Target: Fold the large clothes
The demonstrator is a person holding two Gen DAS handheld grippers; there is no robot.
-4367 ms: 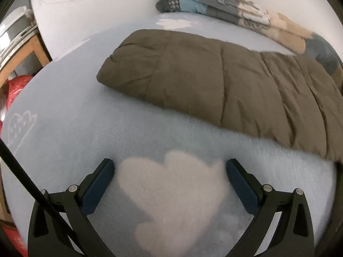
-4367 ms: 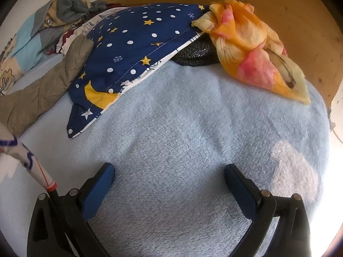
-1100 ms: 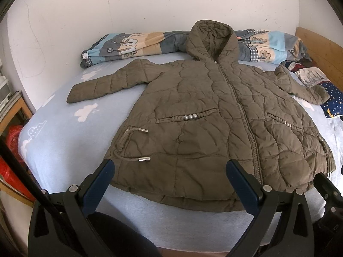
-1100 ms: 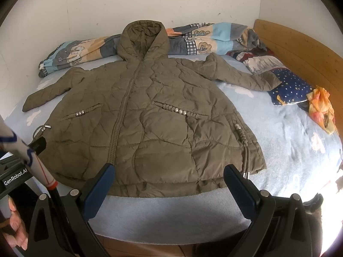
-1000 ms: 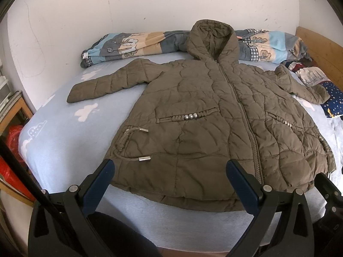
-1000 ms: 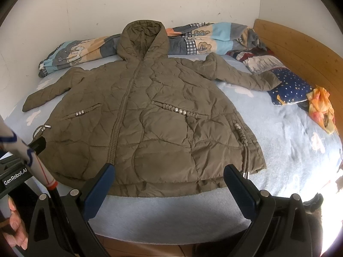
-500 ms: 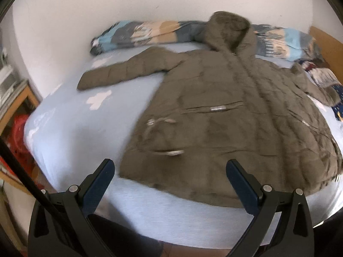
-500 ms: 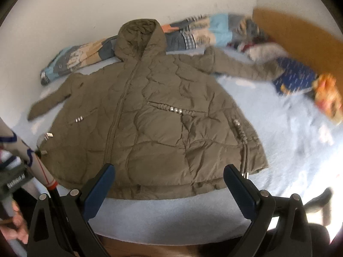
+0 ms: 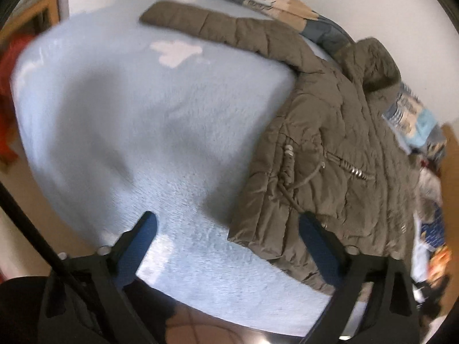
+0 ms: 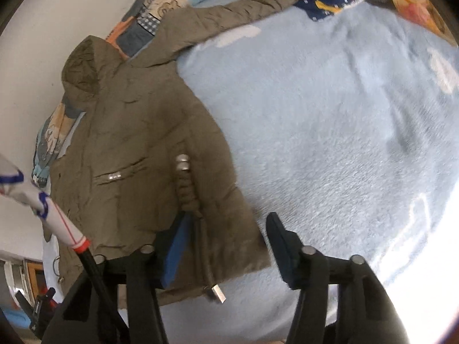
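Right wrist view: the coat (image 10: pixel 137 149) hem corner is straddled by the parted right gripper (image 10: pixel 226 240); the parted left gripper (image 9: pixel 226 243) is offset leftward.

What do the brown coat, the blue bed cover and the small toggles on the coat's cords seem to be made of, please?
Coat: likely a padded synthetic shell, matte, with puffy quilted stitching and fine creases.
Bed cover: seems plush fleece; its nap is fuzzy and soft, with paler cloud shapes.
Toggles: look like polished metal or metallised plastic, since they shine silver; the blur leaves it open.
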